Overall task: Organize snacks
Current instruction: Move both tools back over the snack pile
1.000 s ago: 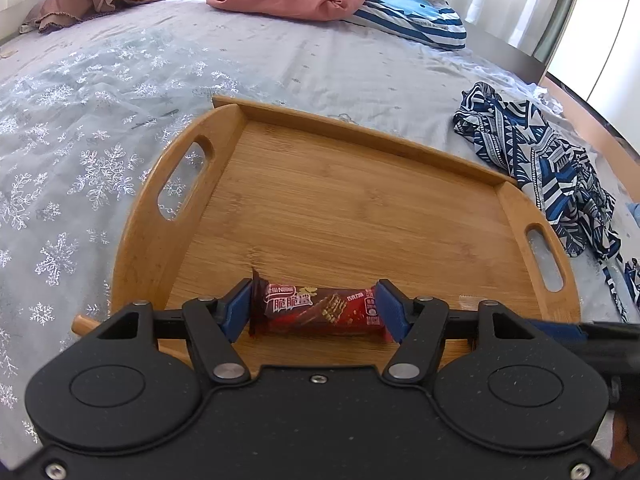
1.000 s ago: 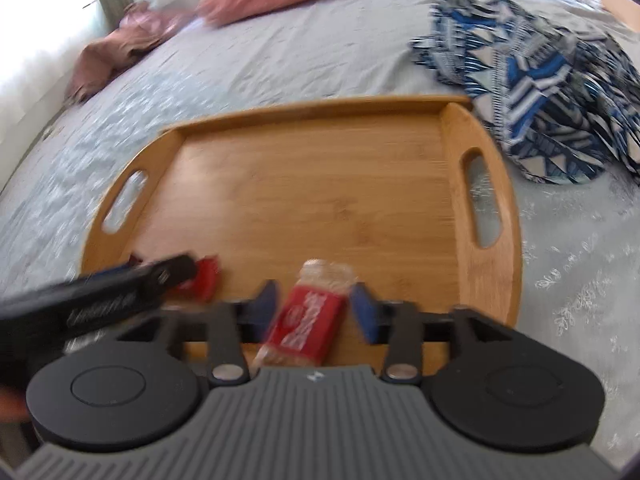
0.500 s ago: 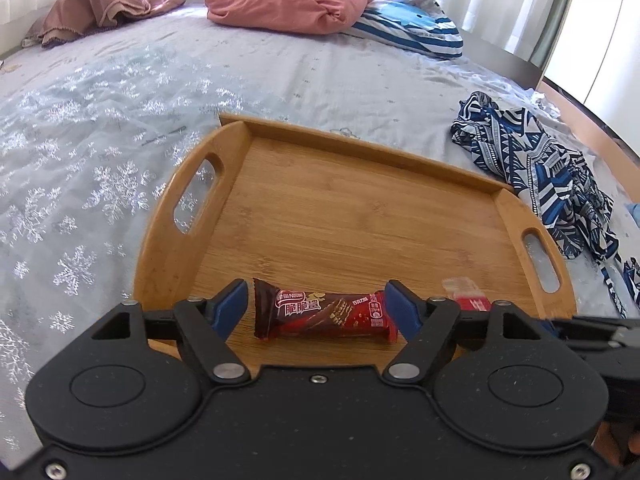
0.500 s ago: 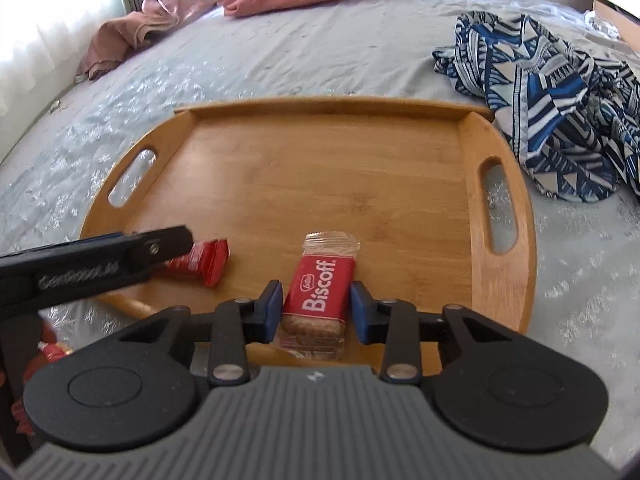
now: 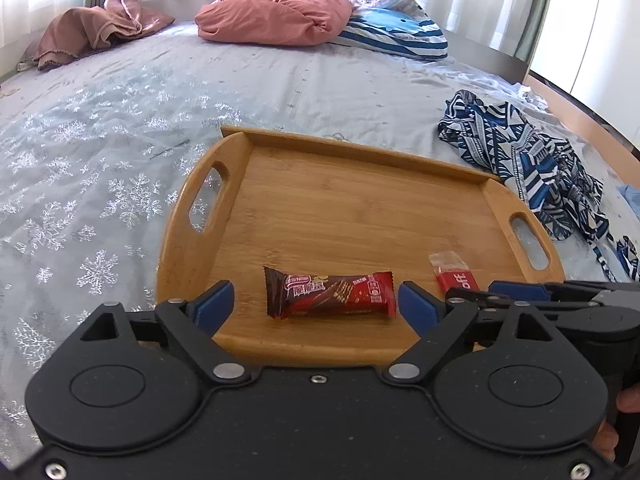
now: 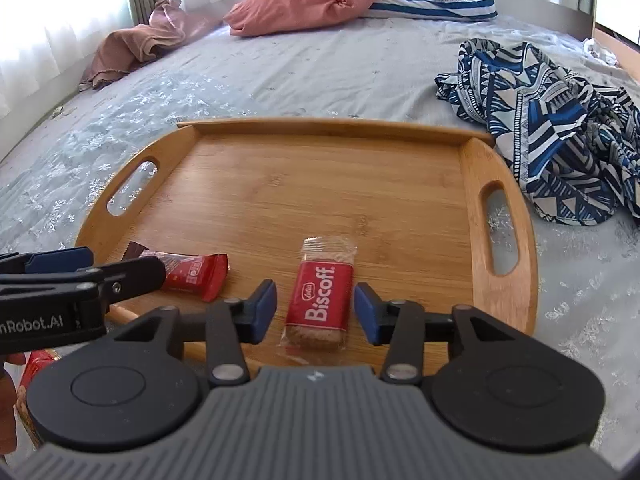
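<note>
A wooden tray [image 5: 352, 208] [image 6: 320, 184] with two handle slots lies on the bed. Near its front edge rests a dark red wafer bar [image 5: 330, 292] [image 6: 188, 274], lying crosswise. My left gripper [image 5: 316, 306] straddles the bar with its jaws opening, and the blue pads stand clear of the wrapper ends. To the right lies a red Biscoff biscuit pack [image 6: 320, 300] [image 5: 454, 272], pointing away from me. My right gripper [image 6: 315, 310] is around the pack, jaws opening, with a gap on each side.
The tray sits on a grey snowflake bedspread [image 5: 100, 160]. A blue patterned garment [image 6: 560, 128] is heaped just right of the tray. Pink and striped pillows [image 5: 280, 16] and a brown cloth [image 5: 92, 32] lie at the far end. A hand [image 6: 8, 392] shows at the left edge.
The left gripper let go of the wafer bar and drew back, its jaws spreading. The right gripper set the Biscoff pack on the tray, pinched it, then opened off it.
</note>
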